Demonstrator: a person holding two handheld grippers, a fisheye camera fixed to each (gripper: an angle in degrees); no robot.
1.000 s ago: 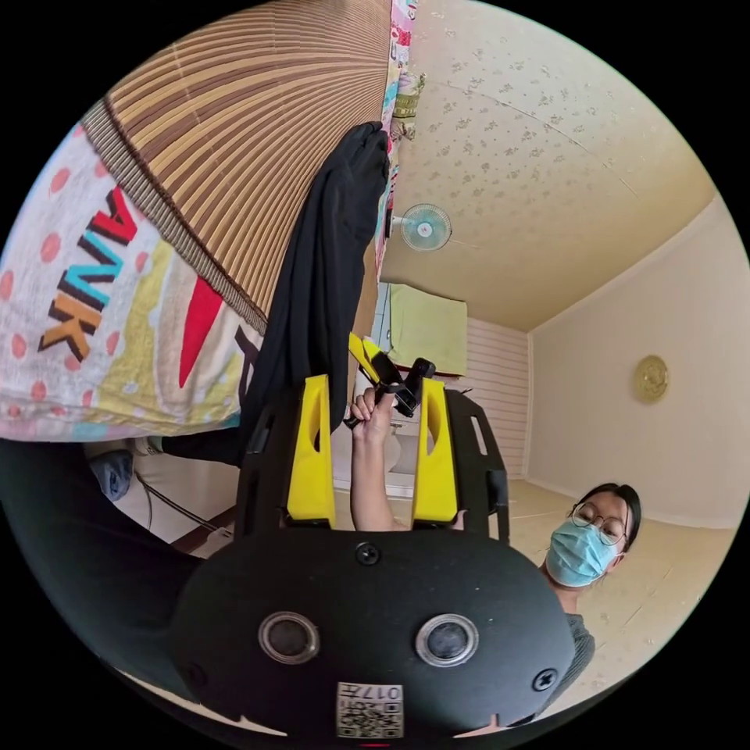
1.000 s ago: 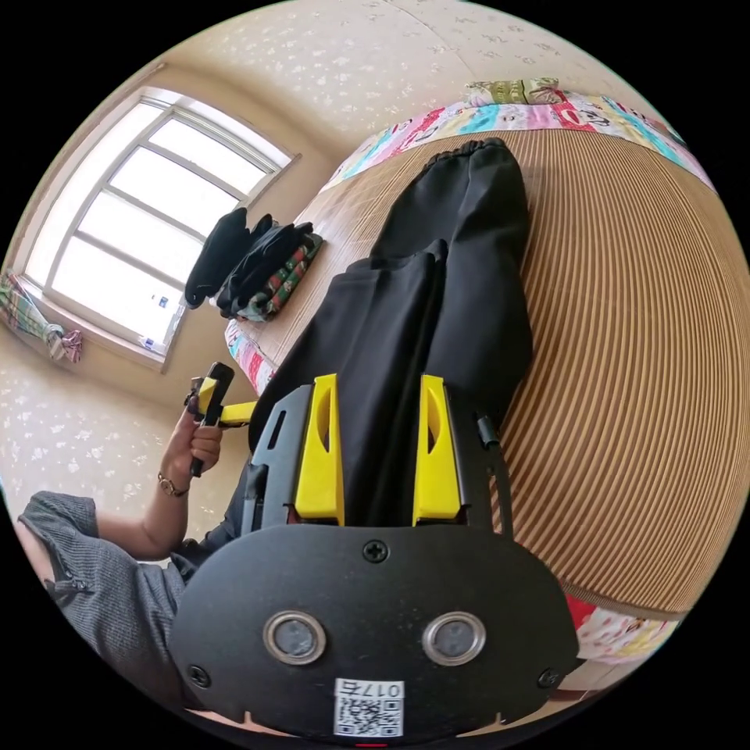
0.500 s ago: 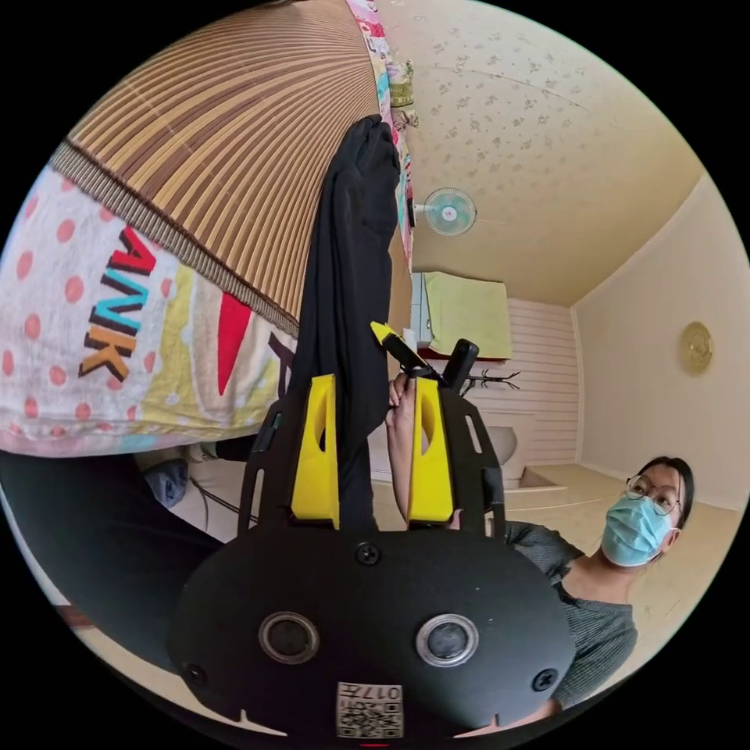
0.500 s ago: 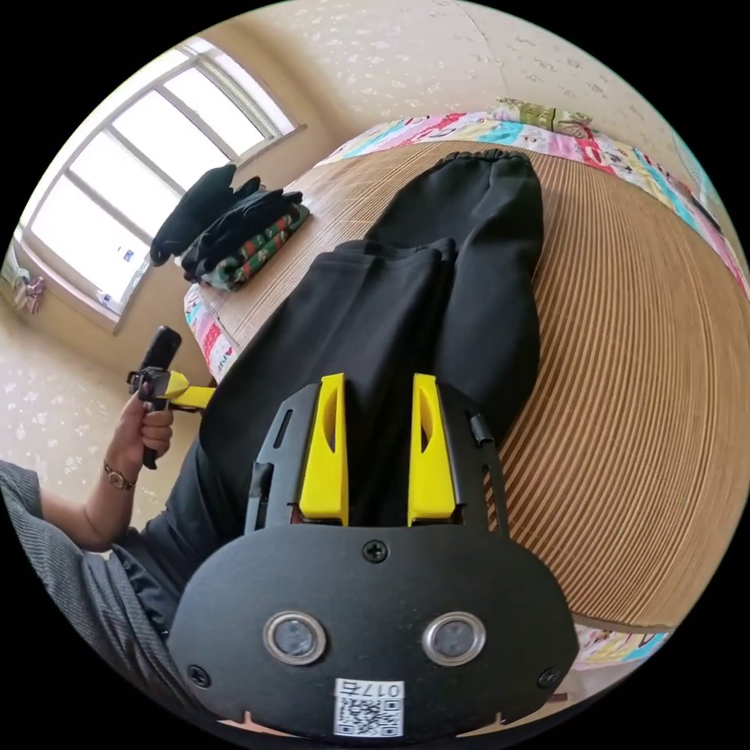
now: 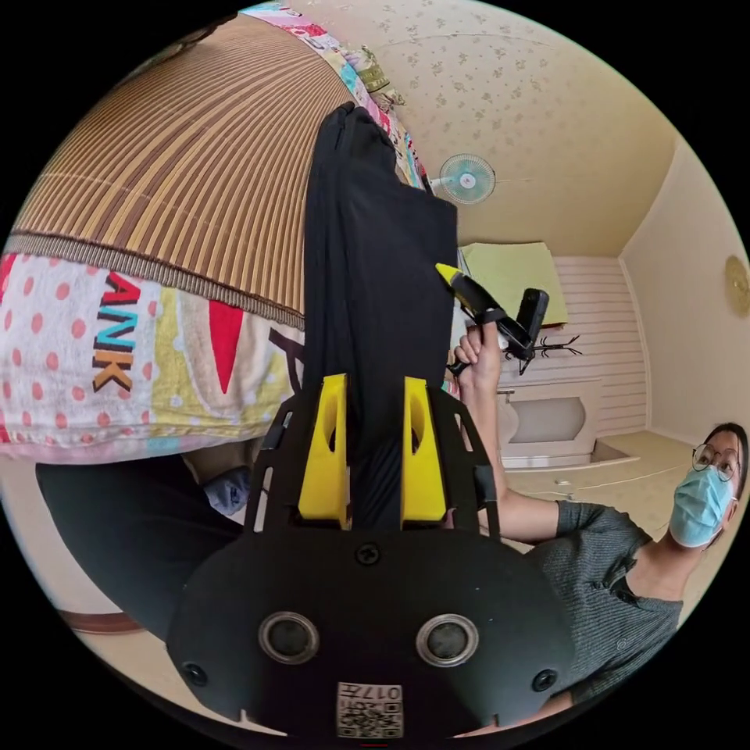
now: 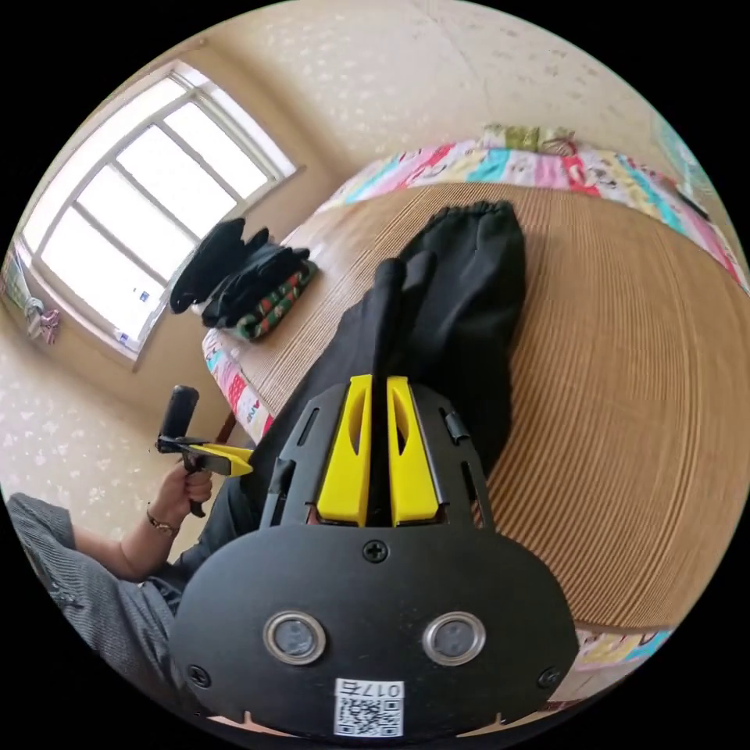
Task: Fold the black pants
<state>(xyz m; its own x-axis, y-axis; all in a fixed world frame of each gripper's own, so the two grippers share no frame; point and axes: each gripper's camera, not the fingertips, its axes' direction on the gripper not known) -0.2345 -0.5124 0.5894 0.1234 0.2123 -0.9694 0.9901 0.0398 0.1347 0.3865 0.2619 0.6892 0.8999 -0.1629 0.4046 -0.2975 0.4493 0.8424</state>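
The black pants (image 6: 469, 297) lie lengthwise on a bamboo mat (image 6: 625, 391), waistband at the far end, legs hanging over the near edge. My right gripper (image 6: 380, 380) is shut on a raised fold of the leg cloth, its yellow jaws nearly meeting. In the left gripper view the pants (image 5: 375, 258) run up from between the jaws of my left gripper (image 5: 375, 380). Those jaws stand partly closed around the cloth with a wide gap between them. The right gripper (image 5: 453, 275) touches the pants' edge, held in a hand. The left gripper (image 6: 234, 461) is at the bed's side.
A pile of dark folded clothes (image 6: 242, 285) sits on the mat near the window (image 6: 141, 203). A patterned sheet (image 5: 156, 359) covers the bed's side below the mat. The person (image 5: 625, 578) sits low beside the bed. A fan (image 5: 466, 178) hangs on the wall.
The right jaws have closed onto a fold of the pants. The left gripper has moved over the hanging leg, which now lies between its jaws, and they have narrowed.
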